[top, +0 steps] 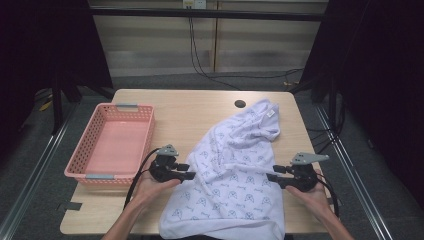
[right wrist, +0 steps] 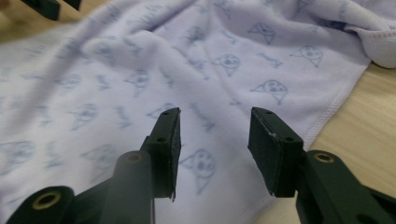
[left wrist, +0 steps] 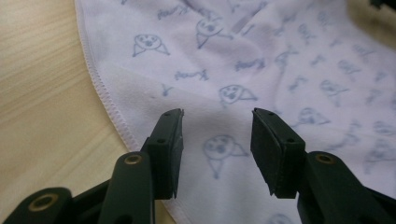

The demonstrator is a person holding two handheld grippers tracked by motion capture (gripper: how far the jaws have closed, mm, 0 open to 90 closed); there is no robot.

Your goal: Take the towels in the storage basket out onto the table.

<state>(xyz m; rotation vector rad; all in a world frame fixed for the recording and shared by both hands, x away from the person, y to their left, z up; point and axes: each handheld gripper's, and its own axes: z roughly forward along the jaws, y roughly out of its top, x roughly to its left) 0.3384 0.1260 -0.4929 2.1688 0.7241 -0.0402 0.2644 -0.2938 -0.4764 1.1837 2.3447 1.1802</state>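
Note:
A pale lilac garment [top: 234,175] printed with small blue dog faces lies rumpled across the right half of the wooden table, its lower hem hanging over the front edge. My left gripper [top: 192,171] sits at the cloth's left edge, jaws pointing right. In the left gripper view the garment [left wrist: 261,65] lies under the open left gripper [left wrist: 216,135], nothing pinched. My right gripper [top: 270,174] is at the cloth's right edge, pointing left. In the right gripper view the right gripper [right wrist: 214,135] stands open above the garment [right wrist: 163,70], pads apart from it.
An empty pink plastic basket [top: 82,165] stands on the table's left side. A round dark cable hole [top: 240,103] is near the far edge. Bare wood table [top: 185,112] lies between basket and cloth. Cables trail from both grippers toward the person's forearms.

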